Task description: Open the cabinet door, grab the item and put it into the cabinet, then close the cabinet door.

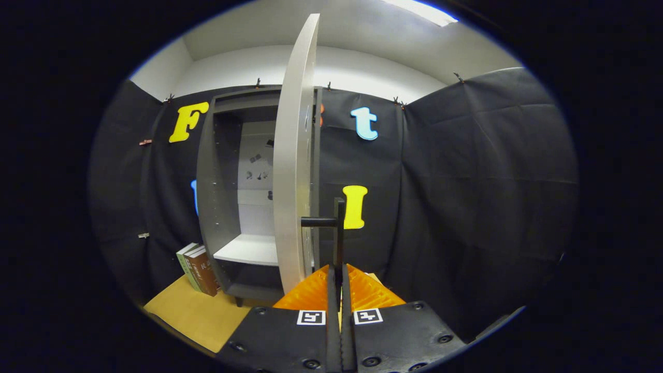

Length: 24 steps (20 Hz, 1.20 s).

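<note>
A grey cabinet (208, 197) stands against the booth wall, its pale door (292, 155) swung wide open and seen almost edge-on. Inside are a white shelf (249, 249) and a white back panel. From the door's outer face a black handle (339, 233) juts out as a vertical bar on a short post. My gripper (339, 277) is shut on the lower end of that bar, with an orange finger (311, 292) pressed to each side. Beyond the fingers, to the left of the cabinet's base, two books (198, 269) stand upright and lean against it.
A tan tabletop (199, 316) carries the cabinet and the books, and its front edge runs just ahead of my gripper body on the left. Black cloth walls close in the left, back and right sides.
</note>
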Each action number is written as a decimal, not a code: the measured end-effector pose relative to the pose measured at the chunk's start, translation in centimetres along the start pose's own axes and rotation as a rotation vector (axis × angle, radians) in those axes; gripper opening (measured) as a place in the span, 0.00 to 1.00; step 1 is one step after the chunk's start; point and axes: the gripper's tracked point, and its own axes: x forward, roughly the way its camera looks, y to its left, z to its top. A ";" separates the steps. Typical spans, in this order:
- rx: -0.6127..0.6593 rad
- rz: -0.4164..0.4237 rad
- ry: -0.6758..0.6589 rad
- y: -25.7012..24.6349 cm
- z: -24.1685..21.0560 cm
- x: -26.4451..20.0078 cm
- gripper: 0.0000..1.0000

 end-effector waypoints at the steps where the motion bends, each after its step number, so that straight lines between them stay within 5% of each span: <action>1: 0.004 -0.009 0.000 0.0 -0.1 -0.2 0.05; 4: -0.021 -0.031 -0.010 -0.7 -0.1 -0.2 0.07; 6: -0.029 -0.054 -0.010 -1.2 0.0 -0.8 0.17; 9: -0.065 -0.097 -0.053 -2.2 0.9 -2.2 0.66; 11: -0.063 -0.046 -0.054 -0.6 0.8 -2.6 0.99; 18: -0.092 0.149 0.205 5.4 -5.3 -5.4 0.98; 24: -0.047 0.236 0.459 10.2 -16.5 -3.8 0.98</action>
